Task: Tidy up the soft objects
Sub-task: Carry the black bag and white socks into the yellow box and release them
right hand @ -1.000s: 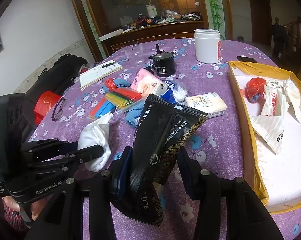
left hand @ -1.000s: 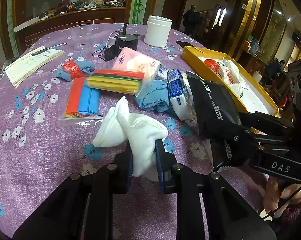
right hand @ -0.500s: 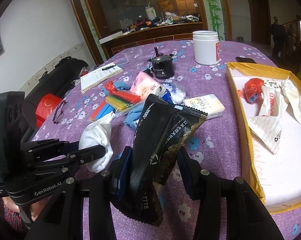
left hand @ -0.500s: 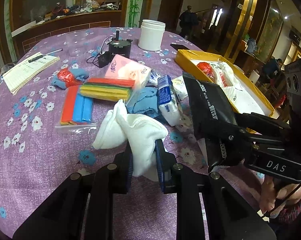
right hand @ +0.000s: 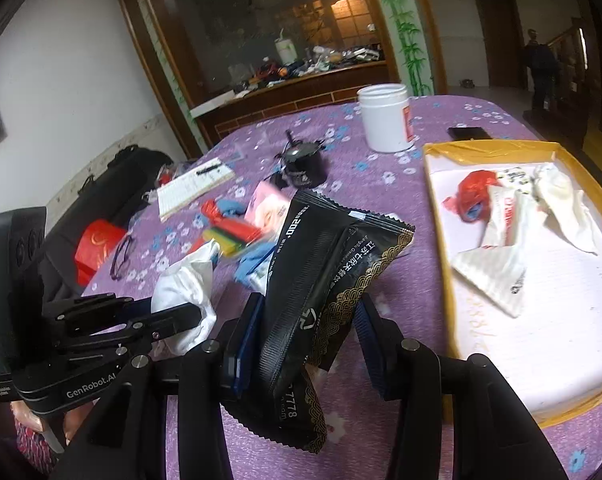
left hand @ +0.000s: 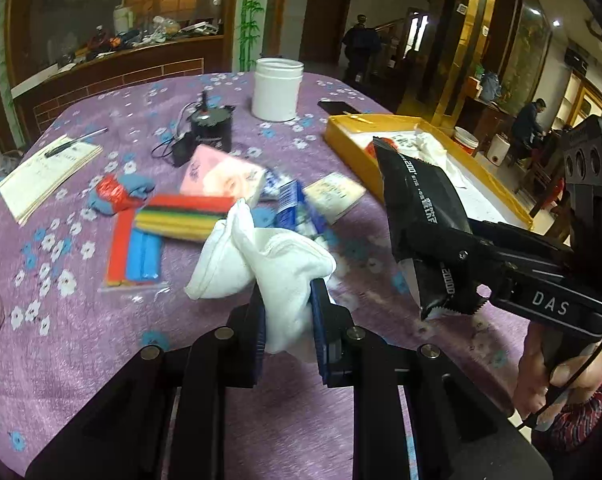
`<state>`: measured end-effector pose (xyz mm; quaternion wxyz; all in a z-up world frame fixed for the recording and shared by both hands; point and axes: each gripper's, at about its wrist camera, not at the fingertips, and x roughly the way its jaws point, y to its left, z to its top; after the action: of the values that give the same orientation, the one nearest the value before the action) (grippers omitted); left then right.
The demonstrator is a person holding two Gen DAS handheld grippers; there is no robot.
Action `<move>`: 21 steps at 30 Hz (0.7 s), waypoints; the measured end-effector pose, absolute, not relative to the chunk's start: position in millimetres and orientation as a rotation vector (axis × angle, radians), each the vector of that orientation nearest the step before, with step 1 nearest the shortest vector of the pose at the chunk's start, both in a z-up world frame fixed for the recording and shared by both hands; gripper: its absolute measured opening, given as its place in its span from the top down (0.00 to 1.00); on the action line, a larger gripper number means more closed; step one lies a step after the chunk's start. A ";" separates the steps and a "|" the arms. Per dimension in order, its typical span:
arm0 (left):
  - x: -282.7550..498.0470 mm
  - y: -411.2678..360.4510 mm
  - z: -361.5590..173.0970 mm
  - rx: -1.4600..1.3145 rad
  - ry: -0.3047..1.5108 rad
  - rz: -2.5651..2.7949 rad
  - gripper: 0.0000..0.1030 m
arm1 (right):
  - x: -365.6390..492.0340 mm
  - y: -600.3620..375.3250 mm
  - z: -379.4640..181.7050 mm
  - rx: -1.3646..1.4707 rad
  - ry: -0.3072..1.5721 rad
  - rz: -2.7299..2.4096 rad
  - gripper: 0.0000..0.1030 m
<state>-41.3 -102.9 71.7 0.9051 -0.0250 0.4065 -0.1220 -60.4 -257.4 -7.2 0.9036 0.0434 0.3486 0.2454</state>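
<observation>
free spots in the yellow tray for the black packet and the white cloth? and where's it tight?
The yellow tray has bare white floor along its near half, below the folded white bag. Its far end is crowded: red bag, white bags. On the table, bare purple cloth lies near the grippers; the middle cluster around the colored strips is tight.

Each camera sits on a tool held in a hand and looks down along its two fingers at the purple table [left hand: 81,352]. The left view is close over the table's near edge and faces the white jar [left hand: 277,89] at 12 o'clock. The right view sits just beside it, also close. Both views see the jar, the yellow tray [right hand: 441,216] at 2 o'clock, and each other's tool. The middle pile looks blurry, so I can't be sure what each view shares there.
</observation>
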 end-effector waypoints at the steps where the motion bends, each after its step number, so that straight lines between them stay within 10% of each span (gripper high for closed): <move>1: -40.2 -105.9 73.2 -0.053 0.839 -0.258 0.83 | -60.3 -260.8 -5.8 0.099 0.716 0.503 0.55; 21: -3.7 -229.2 97.0 0.047 0.810 -0.484 0.83 | -55.2 -394.7 14.1 0.301 0.617 0.286 0.55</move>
<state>-3.7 -229.2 97.0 0.8905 0.0227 0.3901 -0.2330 -55.2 -394.7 14.1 0.9316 0.1472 0.3015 0.1396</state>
